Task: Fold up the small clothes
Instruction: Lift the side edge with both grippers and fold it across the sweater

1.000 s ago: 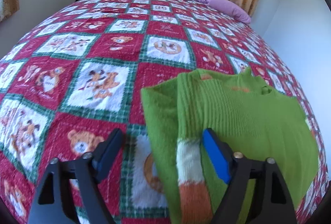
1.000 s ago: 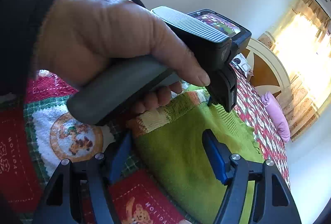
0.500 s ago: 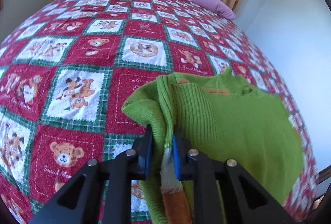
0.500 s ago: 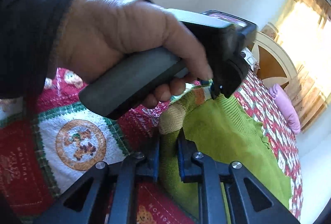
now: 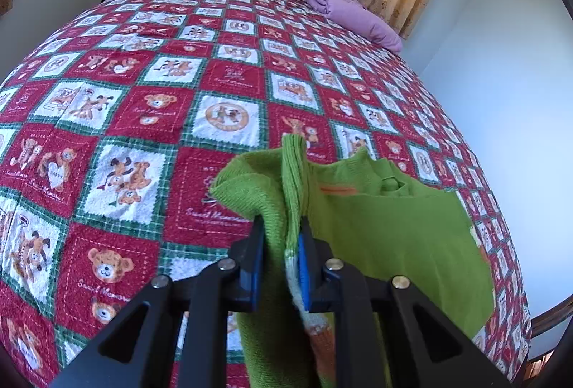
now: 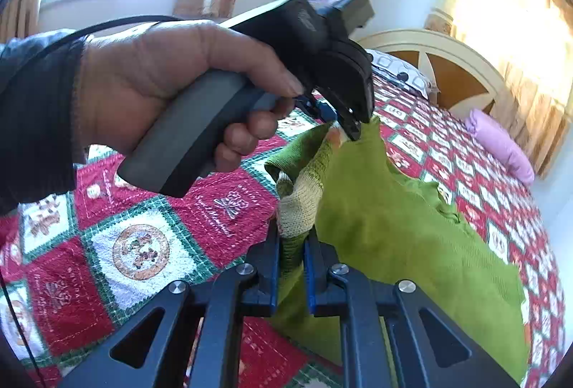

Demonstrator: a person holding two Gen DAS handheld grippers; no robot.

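Green sweater (image 5: pixel 394 230) with cream-orange cuff; red-green teddy-bear patchwork quilt (image 5: pixel 143 108).

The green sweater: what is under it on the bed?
Under the green sweater lies the red teddy-bear quilt, visible around it. Anything beneath its flat part is covered.

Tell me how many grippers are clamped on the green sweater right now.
2. The left gripper pinches the green sweater by its sleeve edge nearest the striped cuff. The right gripper grips it just below the cream cuff band.
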